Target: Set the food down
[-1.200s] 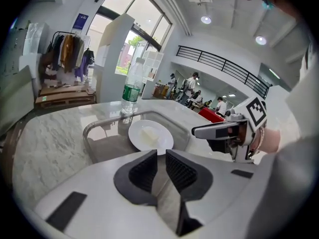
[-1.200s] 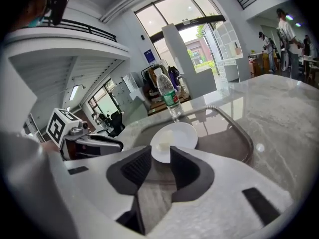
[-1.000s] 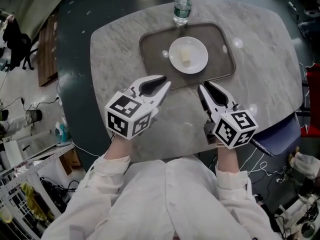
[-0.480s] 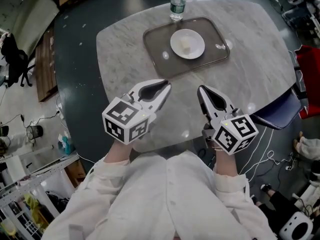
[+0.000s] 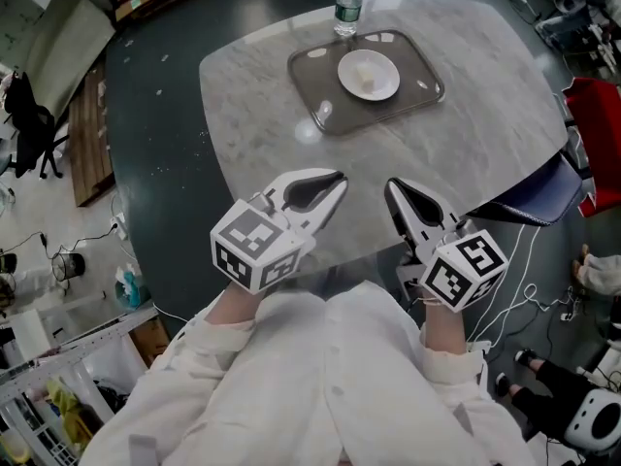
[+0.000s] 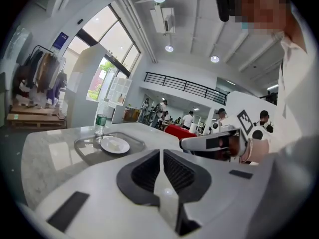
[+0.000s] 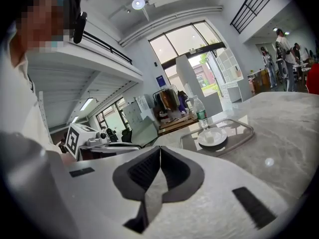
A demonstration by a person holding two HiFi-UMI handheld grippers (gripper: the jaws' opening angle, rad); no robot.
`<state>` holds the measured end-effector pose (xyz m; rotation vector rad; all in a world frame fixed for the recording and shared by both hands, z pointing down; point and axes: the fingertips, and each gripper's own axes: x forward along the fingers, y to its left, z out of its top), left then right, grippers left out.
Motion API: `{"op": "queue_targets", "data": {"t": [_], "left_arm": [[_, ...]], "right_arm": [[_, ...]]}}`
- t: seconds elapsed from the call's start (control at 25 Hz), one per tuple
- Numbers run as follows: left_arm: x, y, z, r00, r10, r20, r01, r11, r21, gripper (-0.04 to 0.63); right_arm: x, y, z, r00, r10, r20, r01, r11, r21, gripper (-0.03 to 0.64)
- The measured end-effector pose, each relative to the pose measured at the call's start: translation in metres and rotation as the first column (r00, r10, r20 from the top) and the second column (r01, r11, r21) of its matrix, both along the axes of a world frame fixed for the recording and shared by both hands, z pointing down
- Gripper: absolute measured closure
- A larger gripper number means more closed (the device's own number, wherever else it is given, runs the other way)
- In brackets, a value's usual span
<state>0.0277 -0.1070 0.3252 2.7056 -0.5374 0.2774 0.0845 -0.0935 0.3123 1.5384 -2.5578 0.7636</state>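
Back from the surface (image 5: 485, 85), left tongs (image 5: 338, 179) and right tongs (image 5: 390, 184) are retreating, pressed together and empty; food (image 5: 367, 73) is lying delivered.

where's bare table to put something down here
The widest bare stretch of table lies between the tray and the near edge. Another lies right of the tray. Crowded: the far edge, with plate and bottle.

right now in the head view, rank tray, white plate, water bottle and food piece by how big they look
1. tray
2. white plate
3. water bottle, seen foreshortened from above, so its place against the plate is less sure
4. food piece
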Motion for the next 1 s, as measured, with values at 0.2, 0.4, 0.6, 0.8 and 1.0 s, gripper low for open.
{"op": "queue_targets", "data": {"t": [0.2, 0.4, 0.6, 0.8, 1.0], "left_arm": [[-0.001, 0.019, -0.001, 1.000, 0.017, -0.007, -0.017, 1.000, -0.006, 0.563], [0.000, 0.020, 0.005, 1.000, -0.008, 0.003, 0.008, 1.000, -0.025, 0.565], [0.004, 0.021, 0.013, 0.999, -0.039, 0.012, 0.039, 0.995, -0.087, 0.565], [0.019, 0.025, 0.012, 0.999, -0.030, 0.019, 0.032, 0.995, -0.097, 0.565], [0.031, 0.028, 0.016, 0.999, -0.026, 0.027, 0.029, 0.993, -0.113, 0.568]], "right_arm": [[-0.013, 0.017, 0.006, 0.995, -0.062, -0.072, 0.061, 0.998, -0.017, 0.612], [-0.017, 0.017, 0.013, 0.986, -0.136, -0.094, 0.132, 0.990, -0.046, 0.612], [-0.022, 0.016, 0.015, 0.972, -0.219, -0.089, 0.214, 0.975, -0.061, 0.614], [-0.014, 0.013, 0.011, 0.946, -0.296, -0.132, 0.290, 0.955, -0.062, 0.614], [-0.012, 0.019, 0.009, 0.899, -0.395, -0.190, 0.390, 0.918, -0.069, 0.614]]}}
